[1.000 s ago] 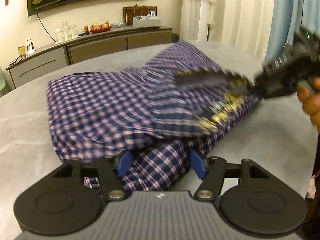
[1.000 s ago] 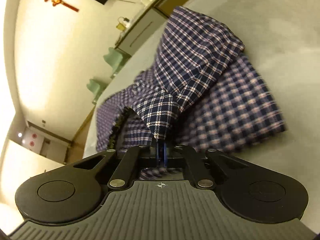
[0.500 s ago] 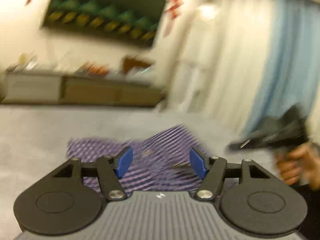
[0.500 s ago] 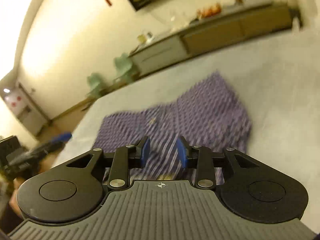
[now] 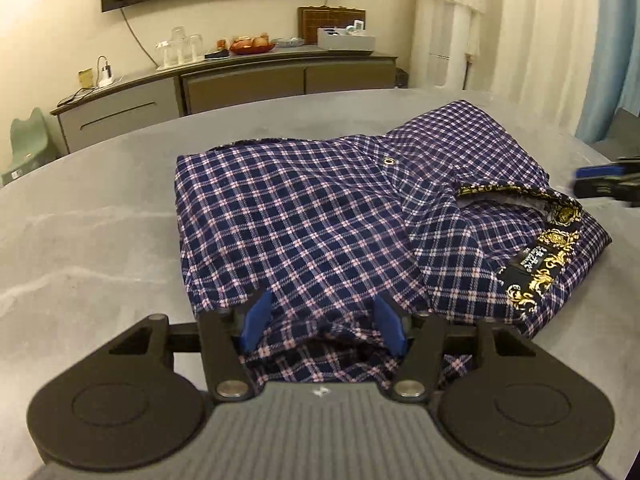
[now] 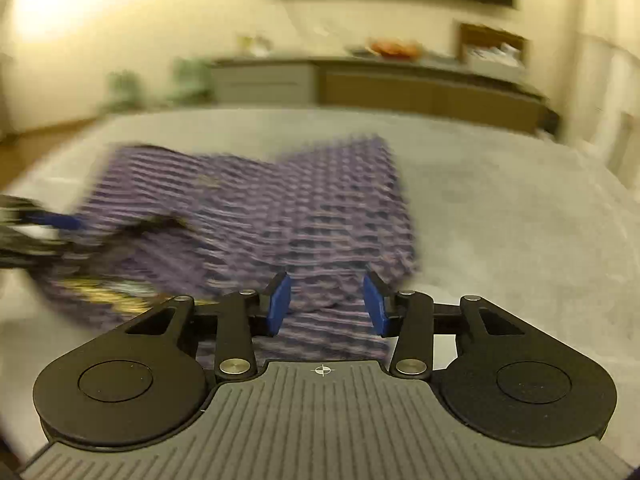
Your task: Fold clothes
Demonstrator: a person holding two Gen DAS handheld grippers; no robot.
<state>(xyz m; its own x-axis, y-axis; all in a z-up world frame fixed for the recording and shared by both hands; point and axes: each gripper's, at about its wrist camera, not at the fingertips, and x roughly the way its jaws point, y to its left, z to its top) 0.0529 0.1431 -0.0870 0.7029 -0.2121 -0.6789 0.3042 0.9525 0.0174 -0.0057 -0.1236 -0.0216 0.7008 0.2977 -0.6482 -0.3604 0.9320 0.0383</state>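
A blue and pink checked shirt (image 5: 300,220) lies folded on the grey table (image 5: 100,220), its black and gold collar lining (image 5: 552,240) showing at the right. My left gripper (image 5: 320,324) hovers open over the shirt's near edge, with cloth seen between the pads but not pinched. The right gripper (image 5: 600,184) pokes in from the right edge of the left wrist view. In the blurred right wrist view the right gripper (image 6: 326,304) has its jaws opening above the shirt (image 6: 280,208), its pads clear of the cloth. The left gripper (image 6: 40,228) shows at the far left.
A long sideboard (image 5: 240,80) with glasses, a fruit bowl and a box stands behind the table. Curtains (image 5: 520,20) hang at the right and a green chair (image 5: 28,140) sits at the left. Bare tabletop (image 6: 500,220) surrounds the shirt.
The right gripper let go of the shirt fold it was pinching, opened, rolled upright and drew back. The fold now lies on the shirt. The left view swung up, then back down.
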